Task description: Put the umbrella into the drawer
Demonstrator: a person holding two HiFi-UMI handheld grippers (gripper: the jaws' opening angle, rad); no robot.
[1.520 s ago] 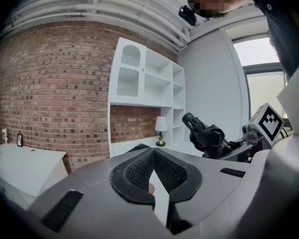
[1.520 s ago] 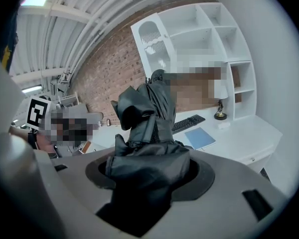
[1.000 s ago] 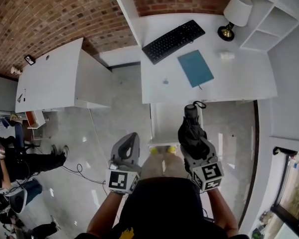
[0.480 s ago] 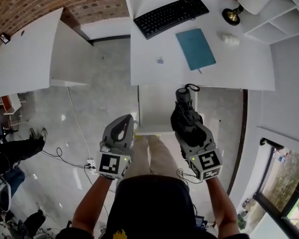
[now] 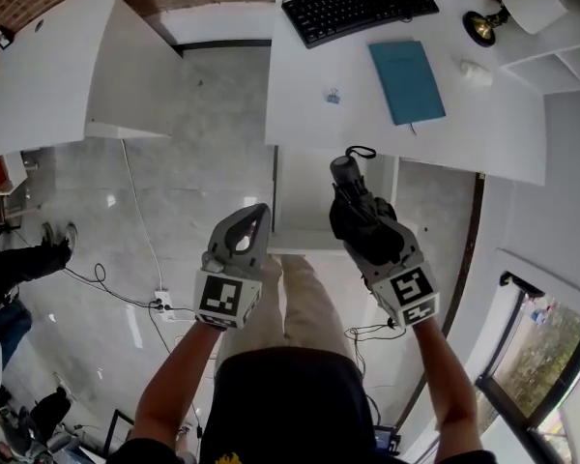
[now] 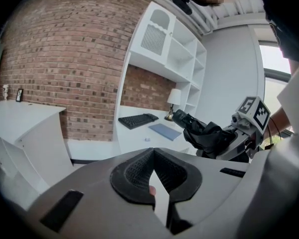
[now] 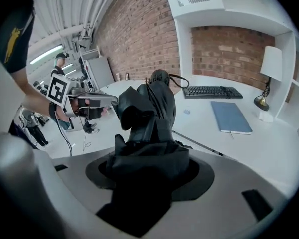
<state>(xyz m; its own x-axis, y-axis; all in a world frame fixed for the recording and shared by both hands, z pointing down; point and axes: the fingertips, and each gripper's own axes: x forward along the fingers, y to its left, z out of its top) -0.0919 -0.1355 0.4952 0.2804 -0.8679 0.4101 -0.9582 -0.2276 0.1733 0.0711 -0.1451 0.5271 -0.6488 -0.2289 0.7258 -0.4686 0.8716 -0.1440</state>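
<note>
Head view: a person's right gripper (image 5: 364, 222) is gripping a folded black umbrella (image 5: 351, 193), its handle pointing toward the white drawer unit (image 5: 304, 206) under the bench (image 5: 483, 133). Left gripper view: the left gripper (image 6: 152, 152) is showing its fingers pressed together, empty. Right gripper view: the fingers are clamping the umbrella's bunched canopy. No open drawer is showing, so the free gripper is probably best used to pull one out first.

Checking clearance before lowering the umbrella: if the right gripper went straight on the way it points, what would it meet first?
Likely the white desk near its front edge, the umbrella in the right gripper touching first; depth is unclear.
</note>
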